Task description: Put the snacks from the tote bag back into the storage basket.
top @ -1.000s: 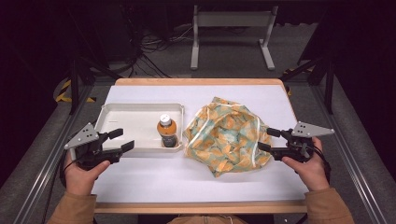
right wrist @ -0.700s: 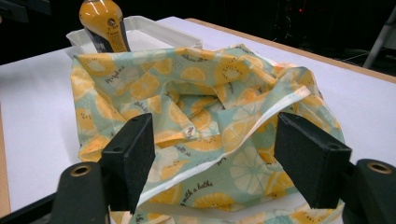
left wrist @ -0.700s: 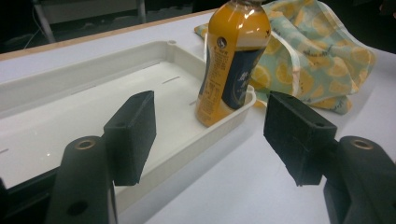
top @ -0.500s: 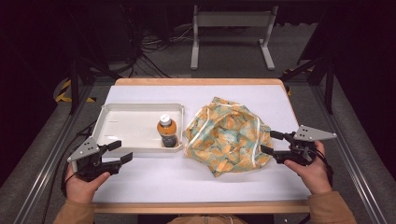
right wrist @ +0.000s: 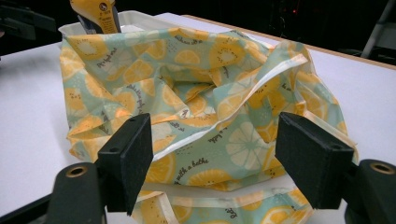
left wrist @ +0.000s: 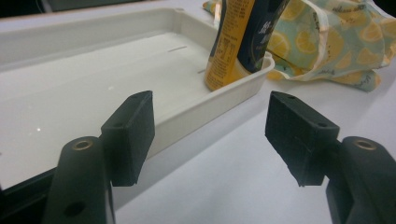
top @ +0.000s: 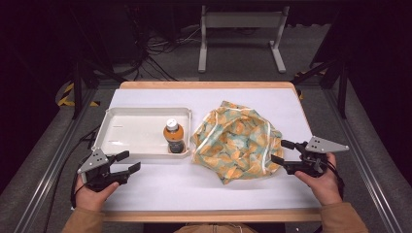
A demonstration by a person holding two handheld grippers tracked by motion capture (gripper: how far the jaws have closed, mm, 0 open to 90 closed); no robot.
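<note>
An orange-capped bottle (top: 174, 136) with a yellow and dark label stands upright in the near right corner of a white tray (top: 127, 133). To its right lies a crumpled lemon-print bag (top: 235, 141), teal and orange. My left gripper (top: 128, 161) is open, just in front of the tray's near edge, and points toward the bottle (left wrist: 240, 39) and tray (left wrist: 93, 88). Close to the right edge of the bag (right wrist: 201, 107), my right gripper (top: 282, 151) is open and holds nothing; its jaws straddle the fabric's near fold without clamping it.
The white tabletop (top: 194, 189) has a wooden front edge. Beyond the table's far edge, a metal frame (top: 240, 34) stands on the dark floor, with loose cables to its left. Rails run along both sides of the table.
My left gripper has drawn back toward the near edge and slightly right, away from the tray's left side. The right gripper has shifted a little nearer and stays open at the bag.
</note>
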